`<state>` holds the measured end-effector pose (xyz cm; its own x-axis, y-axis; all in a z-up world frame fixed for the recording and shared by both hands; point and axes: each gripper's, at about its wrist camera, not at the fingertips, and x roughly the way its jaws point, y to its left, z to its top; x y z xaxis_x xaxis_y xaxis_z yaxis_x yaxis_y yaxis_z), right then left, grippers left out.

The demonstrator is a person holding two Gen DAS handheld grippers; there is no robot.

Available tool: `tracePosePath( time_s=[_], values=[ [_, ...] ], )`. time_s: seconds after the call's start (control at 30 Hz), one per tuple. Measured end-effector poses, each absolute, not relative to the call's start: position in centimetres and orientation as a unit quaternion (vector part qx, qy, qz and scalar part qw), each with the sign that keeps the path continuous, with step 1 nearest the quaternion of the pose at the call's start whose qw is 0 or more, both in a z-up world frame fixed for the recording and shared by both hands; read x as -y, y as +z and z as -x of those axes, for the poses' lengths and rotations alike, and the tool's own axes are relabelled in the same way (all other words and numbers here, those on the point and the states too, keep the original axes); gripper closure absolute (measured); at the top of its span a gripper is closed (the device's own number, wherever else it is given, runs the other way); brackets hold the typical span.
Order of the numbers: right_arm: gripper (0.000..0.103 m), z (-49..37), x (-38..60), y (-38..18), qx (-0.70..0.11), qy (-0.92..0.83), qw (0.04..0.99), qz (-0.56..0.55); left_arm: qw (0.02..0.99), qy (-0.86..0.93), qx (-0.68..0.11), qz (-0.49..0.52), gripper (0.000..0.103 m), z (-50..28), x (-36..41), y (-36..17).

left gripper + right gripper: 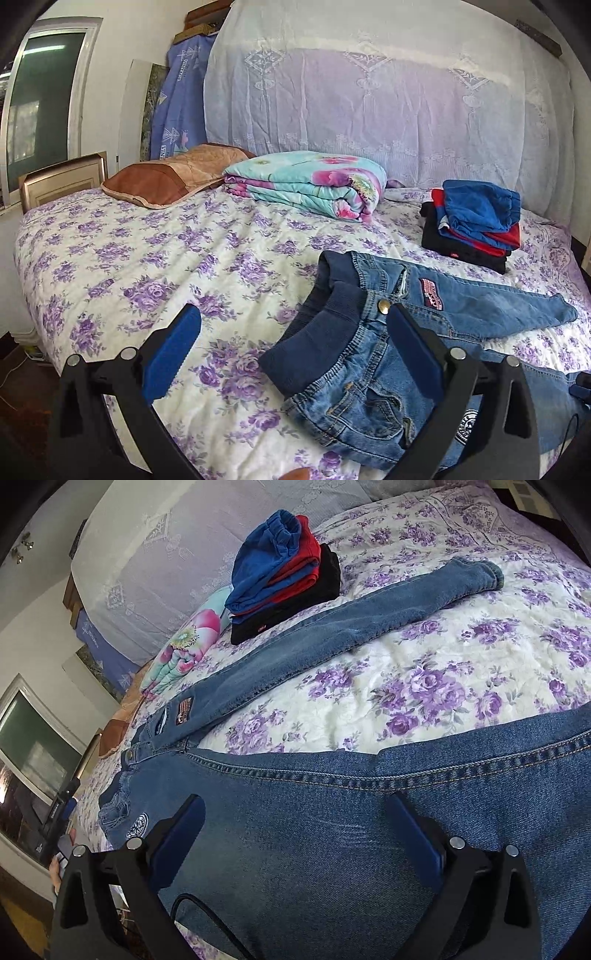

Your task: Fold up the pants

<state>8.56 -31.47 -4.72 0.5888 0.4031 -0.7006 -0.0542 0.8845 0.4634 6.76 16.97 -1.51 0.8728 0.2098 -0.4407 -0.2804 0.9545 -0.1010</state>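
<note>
Sprawling across a floral-quilted bed (pixel 147 251), a pair of child's blue jeans (pixel 369 369) lies unfolded, legs splayed apart, ribbed waistband (pixel 314 343) rumpled and partly turned over. The denim looks soft, light and floppy, likely to sag unless pinched at the thicker seams, waistband or cuffs. The left tongs (pixel 295 354) hang wide apart above the waistband, gripping nothing; the right tongs (pixel 295 834) gape empty over the near leg. A stack of folded clothes (pixel 476 225) waits beyond, beside a folded floral quilt (pixel 306 184).

Floral bed (pixel 110 258) carries jeans (pixel 369 387), clothes stack (pixel 472 229), quilt (pixel 306 184), pillow (pixel 166 177)
</note>
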Motion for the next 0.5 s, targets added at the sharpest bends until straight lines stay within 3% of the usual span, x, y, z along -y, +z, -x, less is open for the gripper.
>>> tracePosePath(
  time_s=[0.5],
  values=[
    [0.004, -8.3, 30.9, -4.8, -0.431, 0.14, 0.877, -0.161, 0.959, 0.128, -0.248, 0.048, 0.005, -7.8, -15.2, -2.4]
  ],
)
